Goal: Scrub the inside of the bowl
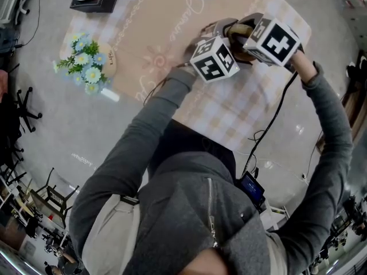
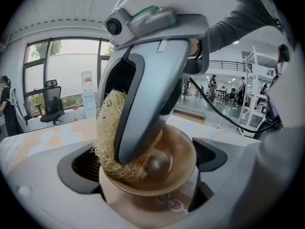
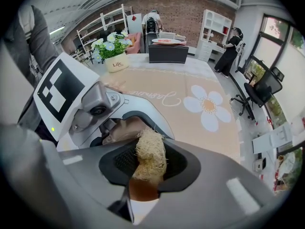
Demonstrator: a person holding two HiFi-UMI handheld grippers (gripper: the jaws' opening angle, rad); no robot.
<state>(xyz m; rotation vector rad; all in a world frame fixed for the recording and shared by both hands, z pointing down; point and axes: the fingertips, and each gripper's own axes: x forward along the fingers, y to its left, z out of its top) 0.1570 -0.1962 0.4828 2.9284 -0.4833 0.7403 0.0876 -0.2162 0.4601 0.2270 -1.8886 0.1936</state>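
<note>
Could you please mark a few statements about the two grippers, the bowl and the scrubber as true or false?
1. The left gripper holds the brown bowl between its jaws. True.
2. The right gripper is empty. False: its jaws are shut on a straw-coloured fibre scrubber.
3. The scrubber is pressed against the inside of the bowl. True.
4. The flower pot lies tipped over. False: it stands upright on the table.
</note>
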